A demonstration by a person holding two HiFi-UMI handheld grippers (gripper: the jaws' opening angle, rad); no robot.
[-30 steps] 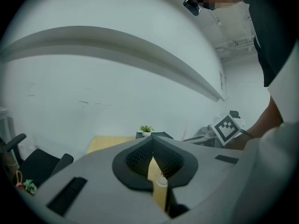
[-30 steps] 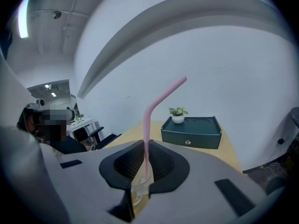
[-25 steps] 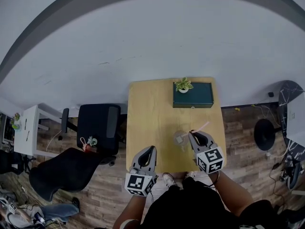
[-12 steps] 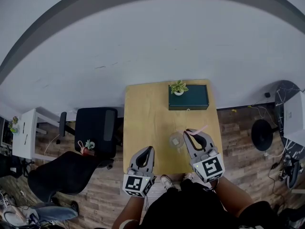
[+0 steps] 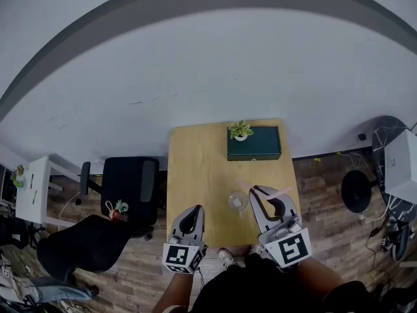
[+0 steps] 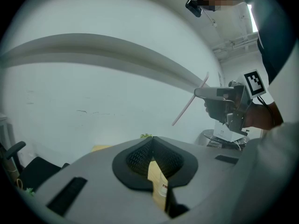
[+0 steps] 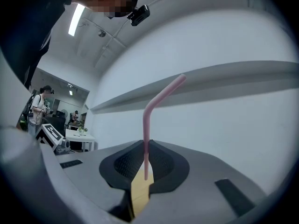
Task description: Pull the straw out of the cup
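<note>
Right gripper (image 5: 256,191) pinched shut on the straw (image 7: 146,139), gripped below its bend, we reckon for a straight lift | straw in the air, clear of the cup (image 5: 238,201) on the table (image 5: 195,162) | left gripper (image 5: 195,208) closed, empty, at the table edge, out of the way

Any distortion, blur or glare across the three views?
Head view: heavy fisheye, the wall bows into an arc, the table is sharp. Left gripper view: dark vignette at the corners, near parts soft. Right gripper view: ceiling light blown out, straw in focus.
</note>
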